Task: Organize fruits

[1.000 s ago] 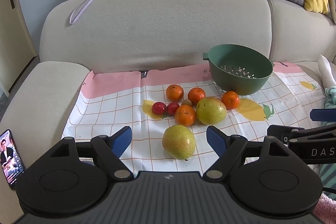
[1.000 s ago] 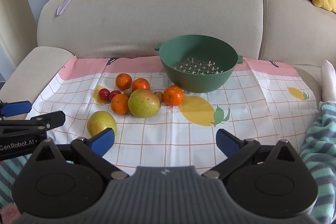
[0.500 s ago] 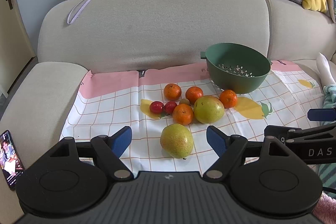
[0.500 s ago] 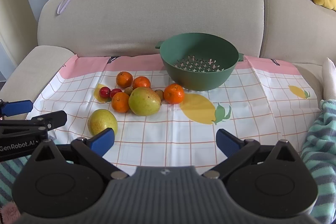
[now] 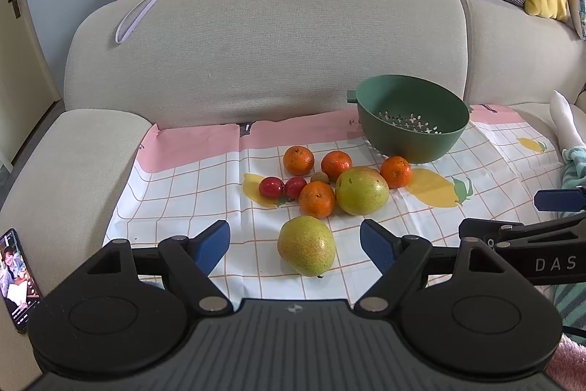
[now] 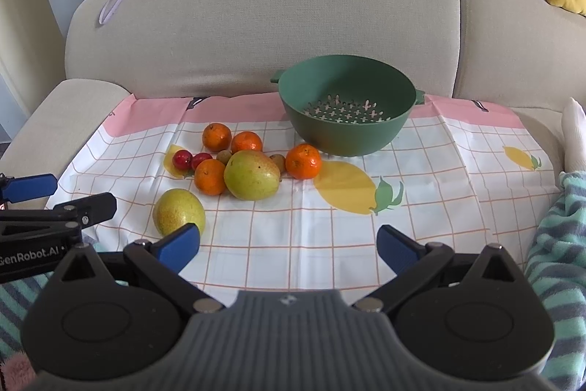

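Left gripper (image 5: 295, 242): jaws apart, empty, framing near pear (image 5: 307, 251) on checked mat (image 5: 190, 193). Right gripper (image 6: 289, 246): jaws apart, empty, over bare mat. Behind near pear: 2nd pear (image 5: 362, 190), 4 tangerines, 2 red cherry tomatoes (image 5: 282, 187) in cluster. Green colander (image 6: 346, 105) empty, back-right on mat. Mat lies on sofa seat (image 5: 73, 149). Phone (image 5: 16, 277) at far left.

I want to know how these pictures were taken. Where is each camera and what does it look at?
Left wrist: on the left gripper, looking along its open fingers at the near pear; the right gripper shows at right.
Right wrist: on the right gripper, open, facing the green colander; the left gripper shows at left.
Both share the fruit, colander and sofa.
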Tool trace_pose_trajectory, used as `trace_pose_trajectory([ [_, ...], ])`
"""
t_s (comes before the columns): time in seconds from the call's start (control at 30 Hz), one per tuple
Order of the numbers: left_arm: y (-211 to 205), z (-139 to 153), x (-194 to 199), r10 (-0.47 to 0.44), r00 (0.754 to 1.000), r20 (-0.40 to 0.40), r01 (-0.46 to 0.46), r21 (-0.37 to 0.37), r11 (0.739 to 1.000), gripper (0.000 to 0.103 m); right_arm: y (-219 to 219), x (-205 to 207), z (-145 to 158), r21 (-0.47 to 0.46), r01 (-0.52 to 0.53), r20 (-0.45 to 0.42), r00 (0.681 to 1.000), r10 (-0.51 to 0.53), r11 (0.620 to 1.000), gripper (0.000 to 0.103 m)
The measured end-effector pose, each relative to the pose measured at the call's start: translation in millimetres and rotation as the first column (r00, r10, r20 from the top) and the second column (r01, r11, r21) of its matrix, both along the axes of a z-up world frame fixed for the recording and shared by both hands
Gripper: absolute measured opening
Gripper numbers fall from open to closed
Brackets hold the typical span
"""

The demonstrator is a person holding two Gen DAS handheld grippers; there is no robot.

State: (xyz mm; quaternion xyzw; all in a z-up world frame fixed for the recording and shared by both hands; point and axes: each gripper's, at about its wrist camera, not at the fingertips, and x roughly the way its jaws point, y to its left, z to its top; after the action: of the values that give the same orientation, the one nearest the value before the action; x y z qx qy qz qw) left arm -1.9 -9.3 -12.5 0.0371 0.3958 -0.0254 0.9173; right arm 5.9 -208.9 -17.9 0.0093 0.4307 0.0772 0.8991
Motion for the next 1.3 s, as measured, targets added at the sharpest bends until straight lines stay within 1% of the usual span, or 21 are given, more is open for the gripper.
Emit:
trace_pose_trajectory([
  [0.87, -6.1, -2.2, 1.9, -0.004, 1.000, -0.010, 0.004, -0.001, 1.000, 0.095, -1.2, -0.1, -0.4, 0.002, 0.007, -0.006, 1.000, -0.007, 1.000, 0.099],
  [1.3, -0.3, -5.0, 7.2, -0.026, 0.999, -0.023, 0.026, -0.014, 1.000, 0.095, -1.2, 3.7, -5.6, 0.001, 0.006, -0.025, 1.000, -0.006, 1.000, 0.099],
])
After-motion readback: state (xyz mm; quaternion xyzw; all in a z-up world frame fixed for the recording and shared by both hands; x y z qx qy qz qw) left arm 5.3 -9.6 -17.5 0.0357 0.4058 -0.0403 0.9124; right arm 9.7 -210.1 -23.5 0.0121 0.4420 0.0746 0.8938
